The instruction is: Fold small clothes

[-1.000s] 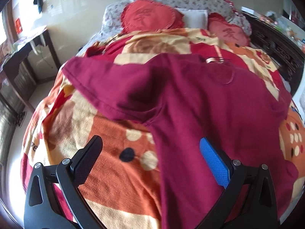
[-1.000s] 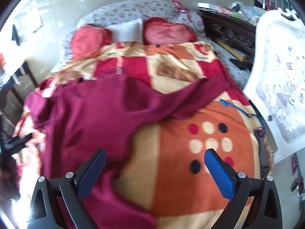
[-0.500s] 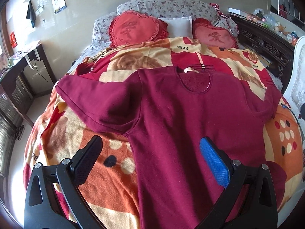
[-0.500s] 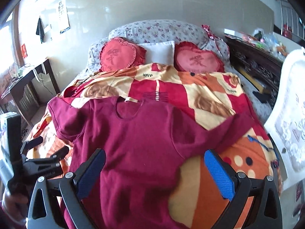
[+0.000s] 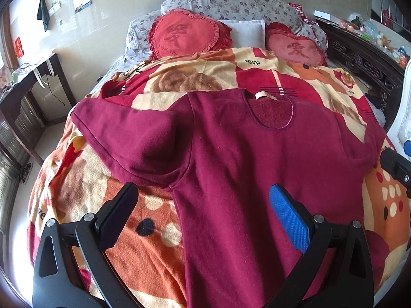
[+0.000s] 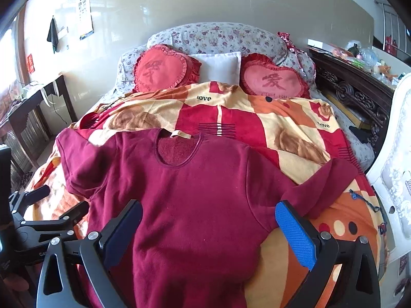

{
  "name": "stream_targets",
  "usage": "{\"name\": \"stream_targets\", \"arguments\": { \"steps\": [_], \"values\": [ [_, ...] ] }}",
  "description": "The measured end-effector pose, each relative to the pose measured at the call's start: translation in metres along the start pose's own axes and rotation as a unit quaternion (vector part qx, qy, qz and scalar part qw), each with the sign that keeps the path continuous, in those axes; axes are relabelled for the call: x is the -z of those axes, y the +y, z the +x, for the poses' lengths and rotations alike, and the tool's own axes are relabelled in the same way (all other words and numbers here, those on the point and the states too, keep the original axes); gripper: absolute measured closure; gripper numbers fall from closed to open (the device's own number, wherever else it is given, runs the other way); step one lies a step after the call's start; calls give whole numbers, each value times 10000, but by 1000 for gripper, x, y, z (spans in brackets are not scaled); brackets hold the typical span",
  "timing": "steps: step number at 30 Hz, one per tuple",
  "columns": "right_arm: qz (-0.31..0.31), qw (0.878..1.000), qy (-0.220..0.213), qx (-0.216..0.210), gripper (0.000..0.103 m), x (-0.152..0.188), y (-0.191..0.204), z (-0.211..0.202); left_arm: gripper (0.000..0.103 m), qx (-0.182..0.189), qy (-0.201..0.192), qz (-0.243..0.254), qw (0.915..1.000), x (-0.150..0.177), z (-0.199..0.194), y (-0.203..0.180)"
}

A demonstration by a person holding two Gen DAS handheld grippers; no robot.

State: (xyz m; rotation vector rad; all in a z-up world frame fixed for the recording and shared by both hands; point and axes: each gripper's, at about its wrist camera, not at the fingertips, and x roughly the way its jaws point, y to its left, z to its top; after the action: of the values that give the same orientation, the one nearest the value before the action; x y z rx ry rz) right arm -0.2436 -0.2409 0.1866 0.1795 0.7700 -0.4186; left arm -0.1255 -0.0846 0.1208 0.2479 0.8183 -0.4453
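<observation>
A maroon long-sleeved shirt (image 5: 244, 159) lies flat, front up, on the bed's orange and red blanket (image 5: 84, 184), neck opening toward the pillows and both sleeves spread out. It also shows in the right wrist view (image 6: 200, 195). My left gripper (image 5: 203, 205) is open and empty, held above the shirt's left armpit and lower body. My right gripper (image 6: 209, 220) is open and empty above the shirt's lower body. The left gripper shows at the left edge of the right wrist view (image 6: 54, 202).
Two red heart cushions (image 6: 164, 69) and a white pillow (image 6: 218, 66) lie at the bed's head. A dark wooden desk (image 5: 28, 82) stands left of the bed. A carved dark cabinet (image 6: 354, 89) and a white chair back (image 6: 395, 159) stand on the right.
Both grippers have pulled back and risen from close over the shirt. The shirt, rumpled a second ago, now lies spread flat with both sleeves out. Both grippers stayed open.
</observation>
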Motion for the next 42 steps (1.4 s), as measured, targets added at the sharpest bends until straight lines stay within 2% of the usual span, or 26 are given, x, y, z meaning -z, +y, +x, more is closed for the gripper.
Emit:
{"name": "stream_targets", "arguments": {
  "steps": [42],
  "values": [
    [233, 9983, 516, -98, 1, -5, 4, 97, 1, -59, 300, -260, 9992, -27, 68, 11]
  ]
}}
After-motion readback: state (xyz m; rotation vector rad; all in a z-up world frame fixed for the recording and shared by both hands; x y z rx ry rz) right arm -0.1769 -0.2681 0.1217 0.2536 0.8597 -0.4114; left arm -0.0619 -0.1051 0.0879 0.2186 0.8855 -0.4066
